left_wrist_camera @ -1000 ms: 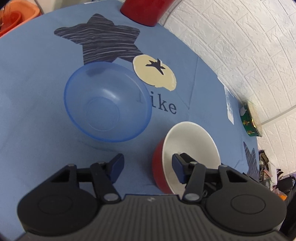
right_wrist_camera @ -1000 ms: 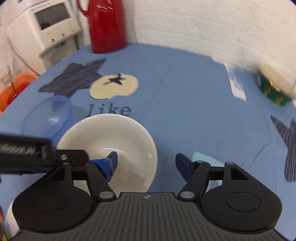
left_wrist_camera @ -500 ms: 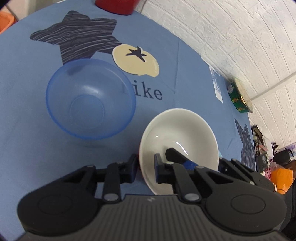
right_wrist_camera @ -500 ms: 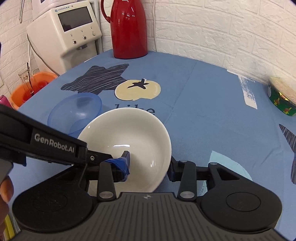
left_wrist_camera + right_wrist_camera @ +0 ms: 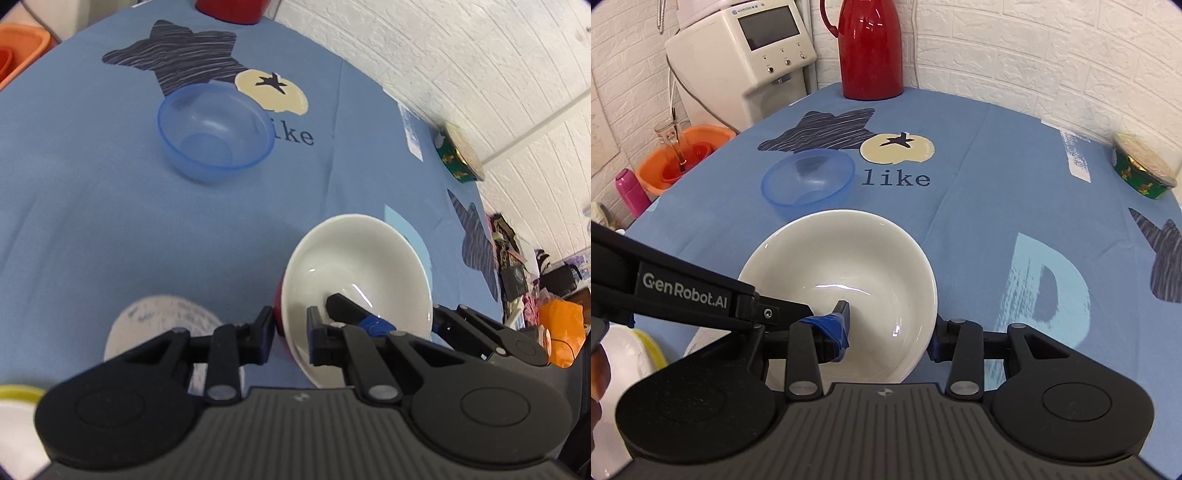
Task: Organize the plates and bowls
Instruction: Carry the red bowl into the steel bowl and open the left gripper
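Note:
A bowl (image 5: 354, 273), red outside and white inside, is held over the blue tablecloth by both grippers. My left gripper (image 5: 290, 332) is shut on its near-left rim, one finger inside and one on the red wall. In the right wrist view the same bowl (image 5: 842, 266) sits between the fingers of my right gripper (image 5: 888, 338), which is shut on the right rim. A translucent blue bowl (image 5: 216, 129) stands farther back beside the "like" print. A white plate (image 5: 159, 325) lies just left of the left gripper.
A red thermos (image 5: 870, 48) and a white dispenser (image 5: 746, 55) stand at the far wall. An orange basin (image 5: 683, 158) and a pink bottle (image 5: 631, 188) sit off the table's left edge. A green tin (image 5: 1145, 173) rests at the far right. A yellow-rimmed dish (image 5: 14, 391) shows at lower left.
Both grippers went from open to shut on the red-and-white bowl. The bowl has come back toward me, away from the blue bowl, and the white plate has entered view.

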Demonstrator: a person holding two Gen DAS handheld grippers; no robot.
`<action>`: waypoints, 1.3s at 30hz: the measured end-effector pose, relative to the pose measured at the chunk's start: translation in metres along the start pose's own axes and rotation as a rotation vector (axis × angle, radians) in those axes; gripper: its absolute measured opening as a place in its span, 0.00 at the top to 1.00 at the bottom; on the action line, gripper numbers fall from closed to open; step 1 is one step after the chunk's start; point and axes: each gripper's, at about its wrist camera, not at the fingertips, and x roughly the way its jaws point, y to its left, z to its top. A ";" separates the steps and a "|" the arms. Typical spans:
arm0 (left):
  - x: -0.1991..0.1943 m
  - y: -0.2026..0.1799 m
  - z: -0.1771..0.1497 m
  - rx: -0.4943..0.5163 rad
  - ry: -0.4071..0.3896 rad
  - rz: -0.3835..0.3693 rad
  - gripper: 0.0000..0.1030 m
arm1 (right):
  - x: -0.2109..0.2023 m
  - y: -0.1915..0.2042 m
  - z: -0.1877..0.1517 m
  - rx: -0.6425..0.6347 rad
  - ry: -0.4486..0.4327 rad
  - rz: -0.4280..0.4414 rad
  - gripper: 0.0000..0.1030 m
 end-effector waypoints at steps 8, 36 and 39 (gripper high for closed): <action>-0.040 -0.024 -0.054 0.082 0.014 -0.070 0.94 | -0.065 0.018 -0.041 0.003 -0.010 -0.081 0.73; -0.027 -0.033 -0.153 0.233 0.127 -0.085 0.85 | -0.091 0.019 -0.148 0.150 0.045 -0.075 0.72; -0.028 -0.033 -0.152 0.237 0.132 -0.118 0.70 | -0.092 0.017 -0.151 0.151 0.053 -0.065 0.72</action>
